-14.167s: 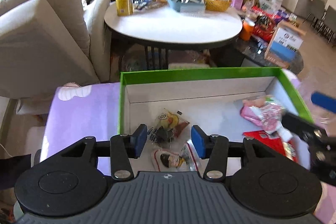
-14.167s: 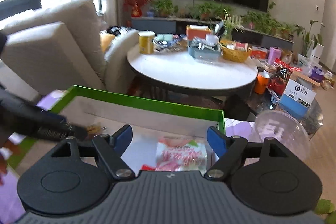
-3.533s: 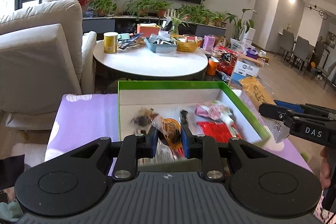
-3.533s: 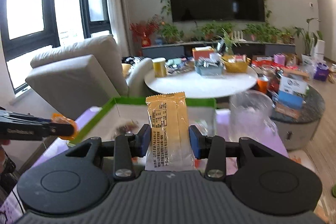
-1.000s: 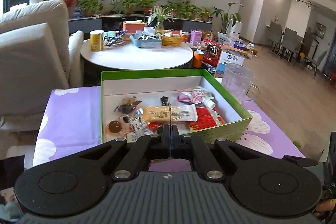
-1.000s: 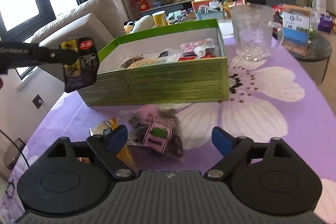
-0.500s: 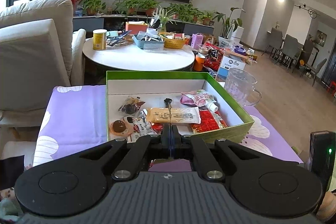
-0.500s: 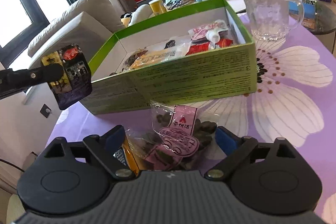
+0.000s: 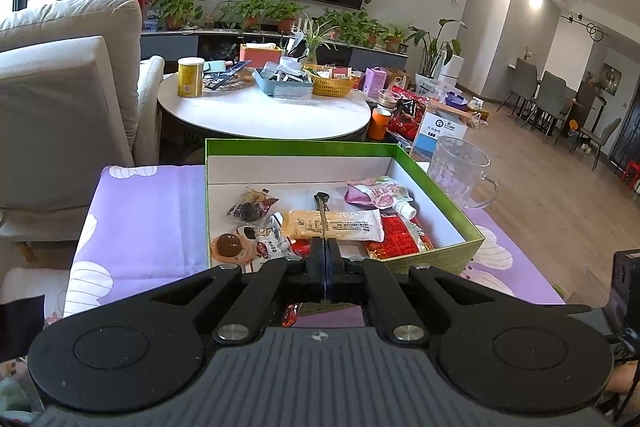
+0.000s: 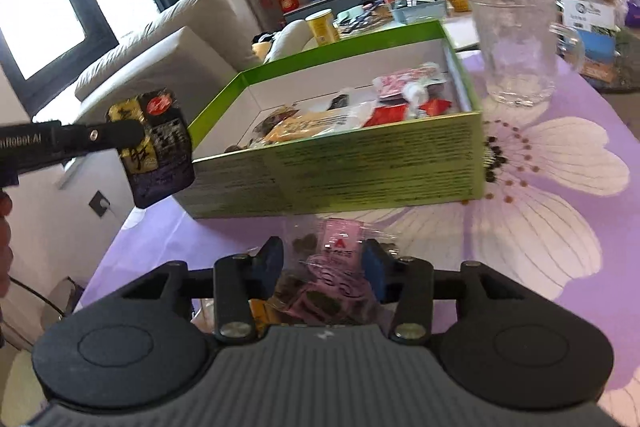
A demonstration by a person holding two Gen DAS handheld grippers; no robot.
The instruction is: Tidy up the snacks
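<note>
My left gripper [image 9: 326,267] is shut on a dark packet with yellow and purple print [image 10: 160,147], which hangs left of the green box [image 10: 360,171]; in the left wrist view only the packet's thin edge [image 9: 322,217] shows. The box [image 9: 304,147] holds several snacks, among them a long yellow bar [image 9: 332,225] and a pink pouch [image 9: 378,193]. My right gripper [image 10: 322,261] is low over the purple cloth in front of the box. Its pads touch both sides of a clear bag of dark snacks with a pink label [image 10: 332,267], and its jaws are opening slightly.
A glass mug [image 10: 516,43] stands right of the box on the flowered purple cloth [image 10: 540,187]. An orange packet [image 10: 258,311] lies under the right gripper. Behind are a cluttered round white table [image 9: 264,115] and a cream sofa [image 9: 60,99].
The right gripper has dropped onto the pink-labelled bag, and its jaws now stand much narrower around it. The left gripper still holds the dark packet beside the box, barely moved.
</note>
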